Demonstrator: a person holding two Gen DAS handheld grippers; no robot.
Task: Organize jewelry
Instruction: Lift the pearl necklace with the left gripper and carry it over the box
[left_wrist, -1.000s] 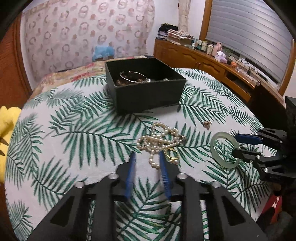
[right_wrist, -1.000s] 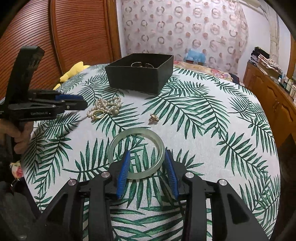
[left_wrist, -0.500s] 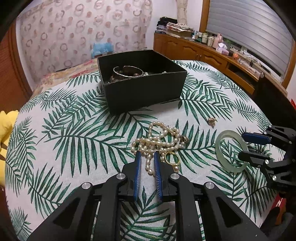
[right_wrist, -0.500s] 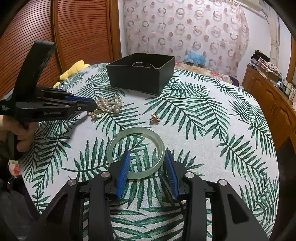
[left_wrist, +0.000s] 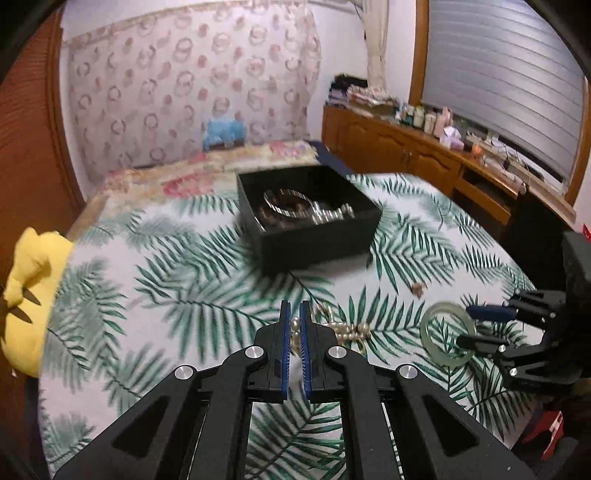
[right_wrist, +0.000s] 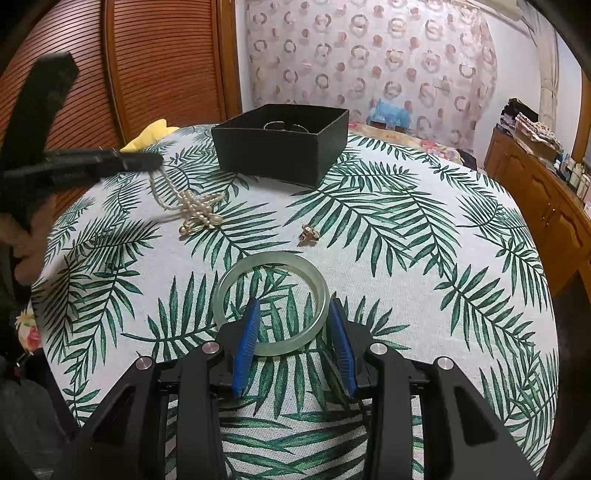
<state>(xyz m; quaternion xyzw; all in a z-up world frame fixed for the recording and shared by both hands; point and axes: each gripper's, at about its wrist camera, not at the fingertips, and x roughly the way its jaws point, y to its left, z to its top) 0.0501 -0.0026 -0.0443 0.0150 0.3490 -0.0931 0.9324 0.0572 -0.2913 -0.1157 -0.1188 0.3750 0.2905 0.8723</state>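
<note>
Over the palm-leaf tablecloth (left_wrist: 177, 295), in the left wrist view, the left gripper (left_wrist: 294, 325) is clamped on the white pearl necklace (left_wrist: 343, 326), pearls showing between the blue pads, and the black square box (left_wrist: 310, 218) of bracelets waits beyond, presumably its destination. From the right wrist view, the strand hangs taut from those jaws down to the cloth. The right gripper (right_wrist: 293, 325) stands apart, straddling the near arc of the pale green jade bangle (right_wrist: 271, 301), poised but not pinching.
</note>
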